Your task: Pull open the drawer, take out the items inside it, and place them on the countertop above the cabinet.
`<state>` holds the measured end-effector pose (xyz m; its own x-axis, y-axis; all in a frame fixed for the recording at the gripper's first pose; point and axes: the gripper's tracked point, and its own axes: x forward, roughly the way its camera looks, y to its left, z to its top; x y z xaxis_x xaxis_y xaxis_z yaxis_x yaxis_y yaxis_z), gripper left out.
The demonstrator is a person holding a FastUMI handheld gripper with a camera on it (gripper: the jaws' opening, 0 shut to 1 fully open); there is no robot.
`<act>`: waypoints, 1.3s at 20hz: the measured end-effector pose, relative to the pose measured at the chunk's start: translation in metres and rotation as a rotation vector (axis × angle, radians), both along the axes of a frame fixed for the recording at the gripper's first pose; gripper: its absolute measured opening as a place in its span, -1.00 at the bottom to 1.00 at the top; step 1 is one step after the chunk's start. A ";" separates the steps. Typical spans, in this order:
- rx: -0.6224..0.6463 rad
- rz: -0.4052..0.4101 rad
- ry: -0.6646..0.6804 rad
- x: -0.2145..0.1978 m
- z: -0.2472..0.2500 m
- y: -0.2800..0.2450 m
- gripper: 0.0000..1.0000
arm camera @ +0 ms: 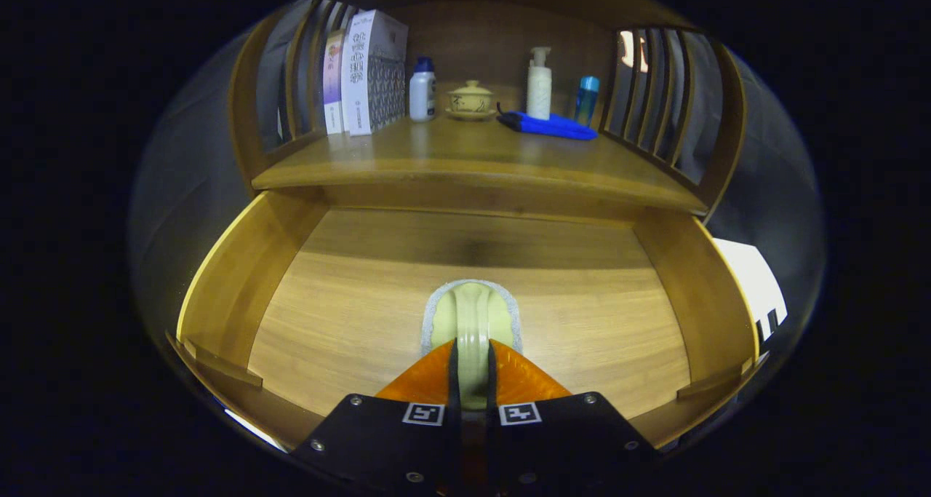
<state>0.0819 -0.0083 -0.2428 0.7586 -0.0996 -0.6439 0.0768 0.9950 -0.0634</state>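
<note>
Now your gripper (471, 355) is clamped on the pale green brush's (471, 315) handle — inside the open drawer (225, 279), with the countertop (465, 155) at twelve o'clock.

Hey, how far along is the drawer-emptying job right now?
Done: the drawer is pulled open. In hand: the tool is shut on the pale green brush, the one item seen inside. Left: lift it onto the countertop, near the blue cloth.

wooden cabinet (480, 169); slatted side panels (654, 97); dim light
</note>
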 end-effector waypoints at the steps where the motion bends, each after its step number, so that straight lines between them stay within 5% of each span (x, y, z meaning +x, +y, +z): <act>1: 0.004 -0.008 -0.018 -0.002 0.006 -0.001 -0.74; 14: -0.155 -0.052 -0.172 -0.006 0.086 -0.030 -0.73; 26: 0.021 -0.053 -0.380 0.062 0.168 -0.021 -0.74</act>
